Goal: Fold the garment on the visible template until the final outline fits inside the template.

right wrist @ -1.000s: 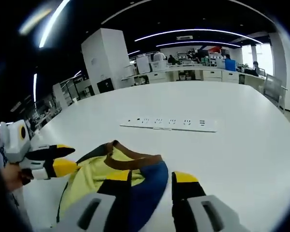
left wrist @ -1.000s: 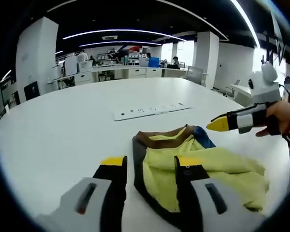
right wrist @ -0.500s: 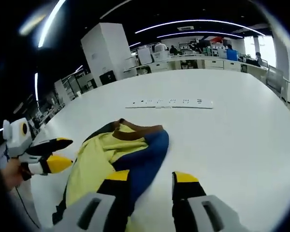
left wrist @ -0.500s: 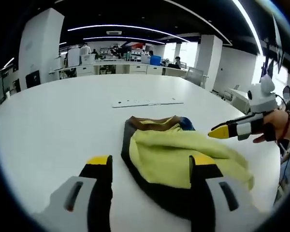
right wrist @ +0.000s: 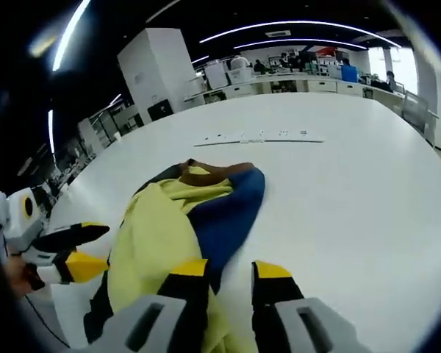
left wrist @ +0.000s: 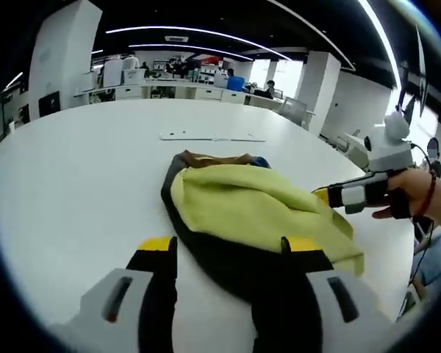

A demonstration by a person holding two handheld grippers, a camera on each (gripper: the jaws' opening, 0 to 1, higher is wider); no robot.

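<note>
Open-plan office beyond a large white round table (left wrist: 73, 184), with a white strip (left wrist: 212, 137) lying flat further out. Directly ahead of the left gripper (left wrist: 231, 246), jaws parted and empty, a crumpled yellow, black and blue garment (left wrist: 250, 213). Long axis running away from the jaws, brown collar at the far end. Right gripper (right wrist: 228, 268) open too, its left jaw over the garment's near edge; contact unclear.

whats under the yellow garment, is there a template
Around the yellow garment there is bare white table, with no template outline on it. Whatever lies directly beneath the cloth is covered. A white strip lies beyond it, apart.
</note>
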